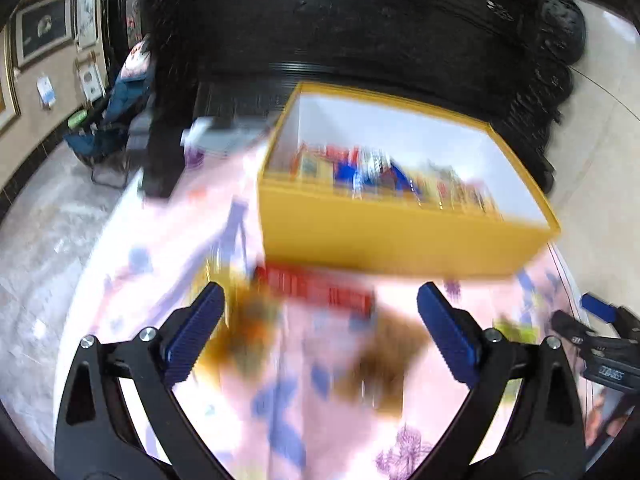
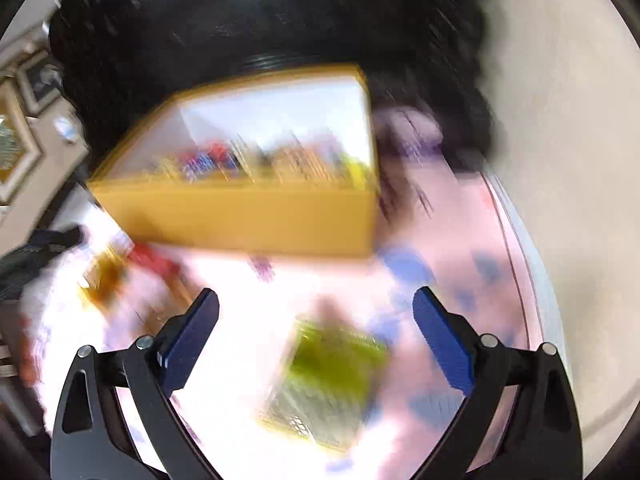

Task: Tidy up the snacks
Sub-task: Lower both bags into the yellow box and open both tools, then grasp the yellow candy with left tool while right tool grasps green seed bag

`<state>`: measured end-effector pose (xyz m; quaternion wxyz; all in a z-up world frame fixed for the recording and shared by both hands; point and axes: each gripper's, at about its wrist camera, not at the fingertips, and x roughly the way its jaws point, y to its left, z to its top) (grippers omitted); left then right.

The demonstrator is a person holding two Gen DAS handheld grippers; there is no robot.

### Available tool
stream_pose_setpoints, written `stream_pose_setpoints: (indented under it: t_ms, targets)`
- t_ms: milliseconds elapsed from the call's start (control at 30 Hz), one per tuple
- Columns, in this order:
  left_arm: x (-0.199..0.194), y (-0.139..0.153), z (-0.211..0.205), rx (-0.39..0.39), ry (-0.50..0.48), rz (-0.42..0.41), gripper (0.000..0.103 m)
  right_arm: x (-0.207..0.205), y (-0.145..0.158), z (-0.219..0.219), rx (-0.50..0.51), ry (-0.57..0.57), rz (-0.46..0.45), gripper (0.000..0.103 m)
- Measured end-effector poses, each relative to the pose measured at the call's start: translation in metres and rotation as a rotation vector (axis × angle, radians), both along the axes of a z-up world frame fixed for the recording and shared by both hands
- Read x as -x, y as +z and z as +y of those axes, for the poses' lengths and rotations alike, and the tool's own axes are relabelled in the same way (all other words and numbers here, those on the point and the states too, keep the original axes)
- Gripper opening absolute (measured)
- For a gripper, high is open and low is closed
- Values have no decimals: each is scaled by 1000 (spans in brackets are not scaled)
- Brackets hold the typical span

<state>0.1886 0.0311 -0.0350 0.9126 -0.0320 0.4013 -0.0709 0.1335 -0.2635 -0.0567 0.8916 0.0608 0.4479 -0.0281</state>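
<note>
A yellow box with white inner walls holds several snack packs and stands on a pink flowered tablecloth. In the left wrist view my left gripper is open above the cloth, with brown snack packs and a red pack lying blurred below and ahead of it. In the right wrist view the yellow box is ahead, and my right gripper is open over a green snack pack on the cloth. Nothing is between either pair of fingers. The right gripper also shows at the edge.
Dark carved furniture rises behind the table. The table edge curves at the right, with pale floor beyond. Framed pictures hang on the left wall. Both views are motion-blurred.
</note>
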Motion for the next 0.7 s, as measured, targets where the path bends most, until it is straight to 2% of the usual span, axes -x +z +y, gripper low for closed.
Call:
stream_pose_setpoints:
  t_ms: [100,200,267,367,400,467,500,567,700]
  targets:
    - [44,-25,11,-7,7,16,99,22,-23,4,-2,-54,18,98]
    - [73,-41,28,12,40,46,98,22,-35,10,-2,-66,32,98]
    - [86,-45,39,9,50,62,98,14,-41,14,-4,-75,48,98]
    - [102,-42,56,-45,95,47,98,1,-60,21,28,-97,104,98]
    - [102,-42,63,-48,109,47,98,-3,-69,24,23,-92,112,102]
    - [97,-39,78,-49,149,57,98,0,-72,34,85,-69,34,102]
    - [94,-37,82,-43,156,62,98,1,-71,33,62,-66,32,99]
    - [83,-29,88,-35,164,43,98,5,-66,35,59,-33,21,74]
    - [42,-30,82,-74,132,43,98,11,-65,37,52,14,23,72]
